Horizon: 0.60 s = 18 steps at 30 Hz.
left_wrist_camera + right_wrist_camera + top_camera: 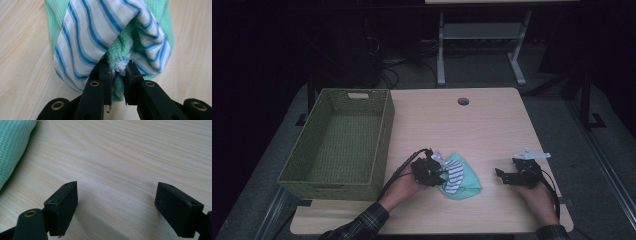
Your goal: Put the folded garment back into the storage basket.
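A mint-green cloth (468, 181) lies near the table's front edge, with a white cloth with blue stripes (455, 176) wrapped over it. My left gripper (439, 175) is at the bundle's left side. In the left gripper view the jaws (117, 68) pinch a fold of green terry (122, 46) together with the striped cloth's (87, 32) frayed edge. My right gripper (502, 175) rests to the right of the bundle, apart from it. Its jaws (116, 202) stand wide over bare wood with nothing between them. A corner of the green cloth (12, 142) lies at the upper left of the right gripper view.
A green woven basket (384, 135) stands empty on the left part of the wooden table (482, 125). A round cable hole (463, 101) sits near the far edge. Beyond the table are a dark floor and the legs of another table.
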Available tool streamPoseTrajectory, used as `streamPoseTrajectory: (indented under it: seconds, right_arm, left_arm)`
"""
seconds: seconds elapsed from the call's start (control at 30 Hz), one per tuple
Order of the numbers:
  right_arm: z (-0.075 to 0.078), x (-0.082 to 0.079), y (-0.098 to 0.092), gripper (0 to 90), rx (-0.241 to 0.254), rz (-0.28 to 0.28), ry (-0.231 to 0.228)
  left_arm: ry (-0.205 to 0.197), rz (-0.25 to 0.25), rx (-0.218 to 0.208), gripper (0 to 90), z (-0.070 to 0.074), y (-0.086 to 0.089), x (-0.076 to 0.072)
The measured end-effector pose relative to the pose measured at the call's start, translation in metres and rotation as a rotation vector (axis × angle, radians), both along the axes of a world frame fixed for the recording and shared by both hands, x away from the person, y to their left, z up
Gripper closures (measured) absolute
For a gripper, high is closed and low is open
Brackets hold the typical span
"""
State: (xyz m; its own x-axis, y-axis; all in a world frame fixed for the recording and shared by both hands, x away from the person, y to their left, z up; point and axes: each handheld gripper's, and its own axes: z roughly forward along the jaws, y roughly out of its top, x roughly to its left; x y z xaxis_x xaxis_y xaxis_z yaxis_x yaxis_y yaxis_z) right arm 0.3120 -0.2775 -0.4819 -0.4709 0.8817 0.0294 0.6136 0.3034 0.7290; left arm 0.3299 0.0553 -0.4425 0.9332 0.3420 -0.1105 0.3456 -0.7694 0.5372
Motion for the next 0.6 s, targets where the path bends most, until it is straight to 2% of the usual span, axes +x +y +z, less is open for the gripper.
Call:
streamPoseTrajectory:
  seconds: [0.17, 0.33, 0.5, 0.6]
  right_arm:
    - [0.000, 0.000, 0.000, 17.6, -0.004, 0.003, 0.002]
    - [0.000, 0.000, 0.000, 17.0, -0.005, 0.002, 0.001]
    - [0.000, 0.001, 0.000, 11.3, -0.008, -0.006, 0.010]
    - [-0.001, 0.002, 0.001, 3.4, -0.019, -0.014, 0.024]
  left_arm:
    - [0.026, -0.018, -0.037, 79.2, 0.013, 0.001, 0.000]
    - [0.030, -0.039, -0.044, 79.3, 0.027, 0.002, -0.001]
    - [0.034, -0.041, -0.061, 79.2, 0.038, 0.003, -0.002]
    - [0.036, -0.039, -0.065, 79.3, 0.045, 0.004, -0.002]
